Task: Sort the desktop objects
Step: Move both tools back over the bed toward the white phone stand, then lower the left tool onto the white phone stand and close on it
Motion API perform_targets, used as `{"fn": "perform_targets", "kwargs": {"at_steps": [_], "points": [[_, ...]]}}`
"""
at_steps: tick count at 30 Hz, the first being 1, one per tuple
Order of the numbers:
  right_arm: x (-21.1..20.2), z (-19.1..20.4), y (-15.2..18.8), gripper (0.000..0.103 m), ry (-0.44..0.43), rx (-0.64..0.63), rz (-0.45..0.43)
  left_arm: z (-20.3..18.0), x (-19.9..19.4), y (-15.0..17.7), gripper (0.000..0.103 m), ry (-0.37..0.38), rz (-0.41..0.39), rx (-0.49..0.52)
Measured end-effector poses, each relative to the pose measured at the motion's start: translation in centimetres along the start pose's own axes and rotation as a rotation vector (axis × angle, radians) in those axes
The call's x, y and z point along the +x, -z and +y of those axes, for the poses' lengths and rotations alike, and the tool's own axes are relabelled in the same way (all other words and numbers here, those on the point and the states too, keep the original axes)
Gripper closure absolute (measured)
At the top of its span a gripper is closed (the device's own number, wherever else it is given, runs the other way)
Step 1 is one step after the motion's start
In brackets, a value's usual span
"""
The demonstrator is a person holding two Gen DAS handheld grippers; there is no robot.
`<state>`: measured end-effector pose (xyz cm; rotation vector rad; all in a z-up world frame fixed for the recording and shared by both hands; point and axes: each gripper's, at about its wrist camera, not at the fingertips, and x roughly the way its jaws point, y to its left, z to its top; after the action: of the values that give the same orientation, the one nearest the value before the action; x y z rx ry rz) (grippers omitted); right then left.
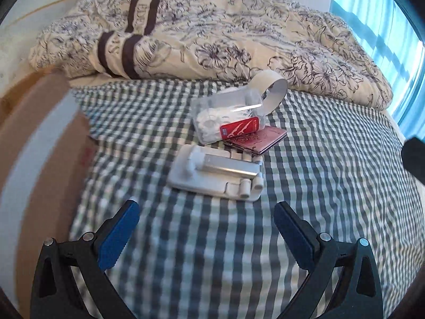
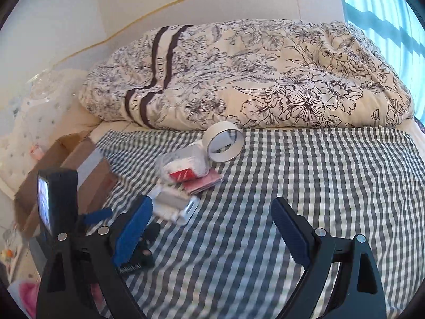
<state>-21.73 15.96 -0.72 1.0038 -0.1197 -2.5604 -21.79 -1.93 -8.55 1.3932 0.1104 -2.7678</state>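
Here, both grippers hang over a bed spread with a grey-and-white checked sheet (image 1: 332, 186), jaws spread wide on each, nothing between the blue pads.

Left gripper (image 1: 207, 228): low over the sheet, the object pile just ahead of it. The left wrist view is motion-blurred along its left edge.

Right gripper (image 2: 212, 228): also above bare sheet, to the right of the pile. In its view the left gripper's black body shows at lower left, with a small lit screen (image 2: 43, 202) on it.

Pile, mid-sheet, near to far:
- White folding stand (image 1: 215, 175), lying flat, nearest the left gripper. A silver bar across its top; small white cylinders at its right end.
- Dark red booklet (image 1: 259, 141), flat, just behind the stand and touching or nearly touching it.
- Clear plastic bag (image 1: 223, 114) with white contents, resting partly on the booklet.
- Red card or small packet (image 1: 240, 129) with white markings, against the front of the bag; cannot tell whether inside or on top.
- Roll of white tape (image 1: 271, 90), tilted on edge, leaning at the back of the bag, its open core facing right and toward the cameras.

Surroundings: brown cardboard box (image 2: 79, 164) at the left edge of the bed, open flaps visible from the right wrist. Floral quilt (image 1: 239, 34) with 2 dark stripes bunched along the far side. Blue-lit curtain (image 2: 385, 18) at far right.
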Motion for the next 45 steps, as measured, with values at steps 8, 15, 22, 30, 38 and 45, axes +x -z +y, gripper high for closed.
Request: {"fn": "perform_targets", "kwargs": {"at_steps": [8,15,22,30,38,45], "points": [[3.1,-3.4,1.4,0.012,-0.012,0.092,0.055,-0.5,5.1,-1.0,0.0,0.027,0.027,0.091],[4.4,-5.2,2.0,0.012,-0.012,0.144,0.077,-0.3,7.2,-1.5,0.0,0.083,0.029,0.094],[4.3,-6.0,2.6,0.012,-0.008,0.166,0.078,0.2,6.6,-1.4,0.0,0.073,0.029,0.129],[4.2,-6.5,3.1,0.012,-0.016,0.198,0.078,0.3,6.5,-2.6,0.0,0.131,0.075,0.043],[3.4,-7.7,3.5,0.012,-0.027,0.237,0.066,-2.1,4.8,-2.6,0.0,0.068,0.016,0.356],[2.4,-9.1,3.9,0.012,-0.065,0.301,0.039,-3.9,6.9,-1.4,0.0,-0.169,0.06,0.72]]}}
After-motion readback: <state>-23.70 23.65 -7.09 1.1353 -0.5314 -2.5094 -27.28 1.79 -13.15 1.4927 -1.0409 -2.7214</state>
